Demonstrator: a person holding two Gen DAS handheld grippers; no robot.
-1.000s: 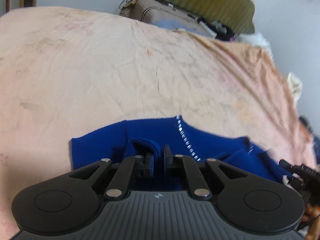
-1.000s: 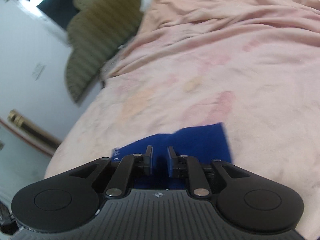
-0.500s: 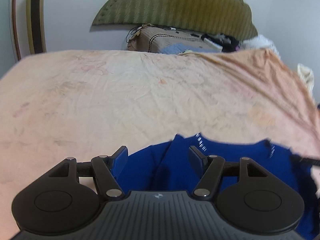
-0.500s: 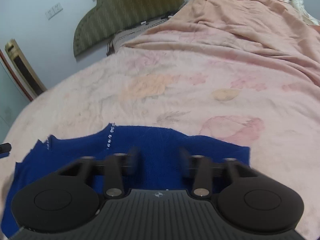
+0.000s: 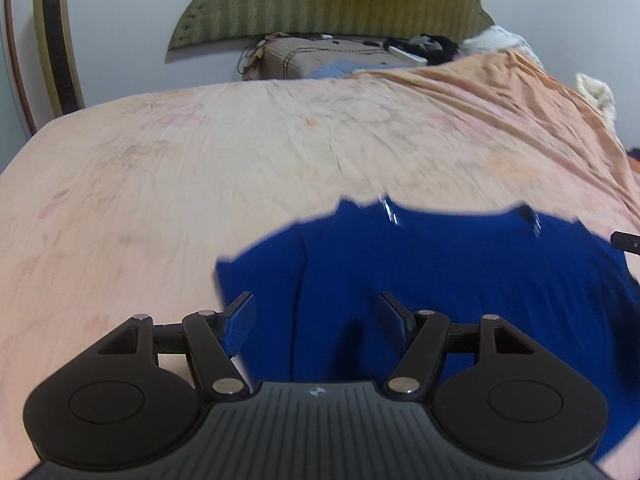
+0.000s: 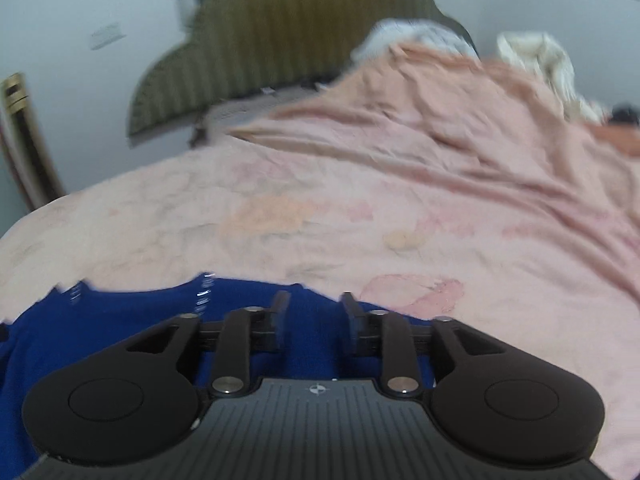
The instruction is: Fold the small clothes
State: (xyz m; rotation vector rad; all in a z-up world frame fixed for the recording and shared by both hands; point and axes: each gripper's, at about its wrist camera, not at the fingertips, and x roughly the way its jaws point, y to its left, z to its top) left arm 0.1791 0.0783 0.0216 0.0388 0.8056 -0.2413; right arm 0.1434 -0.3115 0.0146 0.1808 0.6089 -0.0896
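Observation:
A small royal-blue knit garment [image 5: 440,272] with rows of shiny studs lies flat on the pink bedspread [image 5: 200,168]. My left gripper [image 5: 316,308] hovers over its left part, open, with no cloth pinched between the pads. In the right wrist view the same blue garment [image 6: 120,320] spreads to the lower left. My right gripper [image 6: 314,306] is above its far right edge, its jaws opening, with nothing caught between them. A black tip of the right gripper [image 5: 628,240] shows at the right edge of the left wrist view.
An olive striped headboard [image 5: 332,0] stands against the white wall. A brown cushion [image 5: 320,58] with dark items on it lies at the head of the bed. Rumpled white bedding [image 6: 536,60] sits at the far right. A gold floor unit [image 5: 56,40] stands at the left.
Both grippers let go of the blue garment and opened. They drew back and rose a little, and both views rolled level. The garment now lies spread flat.

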